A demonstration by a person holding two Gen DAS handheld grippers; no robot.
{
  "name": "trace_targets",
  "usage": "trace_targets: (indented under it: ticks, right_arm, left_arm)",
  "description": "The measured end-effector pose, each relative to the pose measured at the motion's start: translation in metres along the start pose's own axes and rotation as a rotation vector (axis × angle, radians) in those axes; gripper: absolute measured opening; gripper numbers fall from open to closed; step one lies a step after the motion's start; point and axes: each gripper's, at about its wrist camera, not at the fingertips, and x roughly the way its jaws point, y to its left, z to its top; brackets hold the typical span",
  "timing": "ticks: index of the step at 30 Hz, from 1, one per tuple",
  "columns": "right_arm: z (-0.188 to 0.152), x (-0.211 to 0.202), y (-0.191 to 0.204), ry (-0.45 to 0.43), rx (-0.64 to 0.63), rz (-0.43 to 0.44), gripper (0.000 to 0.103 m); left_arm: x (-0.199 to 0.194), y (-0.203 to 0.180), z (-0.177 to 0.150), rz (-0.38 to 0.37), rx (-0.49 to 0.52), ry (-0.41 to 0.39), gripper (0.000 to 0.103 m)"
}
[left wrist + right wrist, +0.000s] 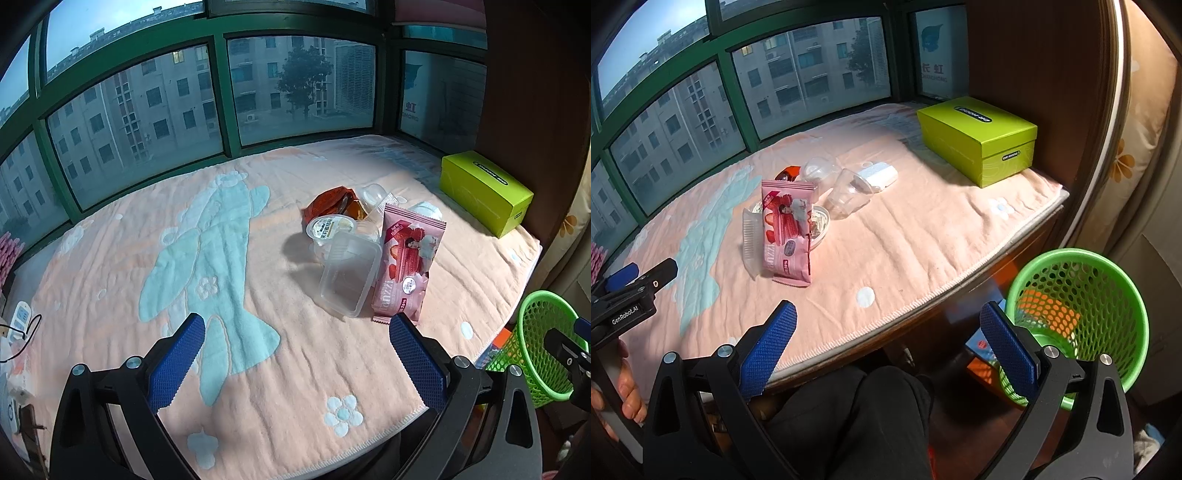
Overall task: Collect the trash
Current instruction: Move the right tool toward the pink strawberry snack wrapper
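Trash all in one small heap on the far right part of the pink blanket (110, 295), packed close together and so easy to pick up one piece at a time. Nearest in the heap, a pink snack bag (406, 266), propped up on its end and leaning on a clear plastic tray (349, 273) just to its left. Behind those, a small jelly cup (328, 226) with its lid on, a red and orange wrapper (332, 203), a clear cup (847, 197) tipped on its side, and a white packet (879, 174) farthest to the right. By the far right wall, a green box (484, 190), well apart from the heap and likely not trash. Down on the floor, right of the blanket's edge, a green basket (1078, 306) full of holes, mouth up, set low and close, good for dropping trash right in. Left gripper (295, 319) over the near part of the blanket, fingers spread wide, holding nothing, aimed toward the heap. Right gripper (888, 306) lower and more to the right, past the blanket's near edge, also spread wide and empty, one blue finger (1008, 350) in front of the basket. Nothing picked up yet, so likely just the start. Probably best to grab the pink bag first, being nearest and standing up. Careful with the tray: light, leaning, and likely to tip over with the bag gone.
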Motion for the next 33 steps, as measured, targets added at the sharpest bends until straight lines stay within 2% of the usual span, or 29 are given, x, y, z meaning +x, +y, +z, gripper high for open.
trace_targets:
  ticks: [33]
  right_arm:
    - [0.012, 0.019, 0.008, 0.022, -0.006, 0.022, 0.098]
  left_arm:
    - [0.012, 0.009, 0.009, 0.02, -0.004, 0.007, 0.097]
